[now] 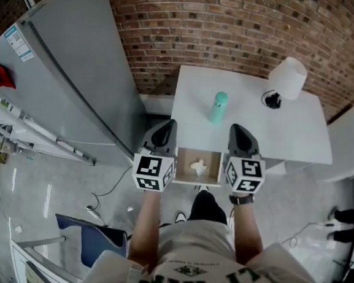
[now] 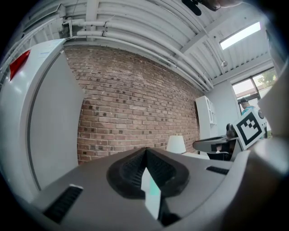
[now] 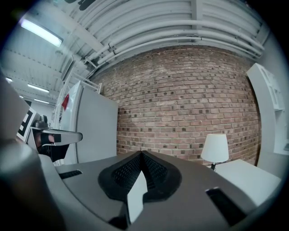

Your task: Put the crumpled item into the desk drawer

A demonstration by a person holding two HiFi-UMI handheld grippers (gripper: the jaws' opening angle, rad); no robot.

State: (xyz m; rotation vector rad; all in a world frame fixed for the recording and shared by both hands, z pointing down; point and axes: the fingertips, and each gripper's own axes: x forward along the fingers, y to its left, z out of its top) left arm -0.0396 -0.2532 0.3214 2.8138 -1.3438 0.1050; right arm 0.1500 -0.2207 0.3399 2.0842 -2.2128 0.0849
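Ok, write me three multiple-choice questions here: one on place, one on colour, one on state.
1. Where does the crumpled white item lie? A on the floor; B in the open drawer; C beside the lamp.
2. What colour is the bottle? A teal; B red; C black.
3. How do the right gripper's jaws stand? A wide apart; B shut on the bottle; C shut, empty.
Answers: 1 B, the head view shows it inside the drawer. 2 A, teal against the white desk. 3 C, the tips meet with nothing between.
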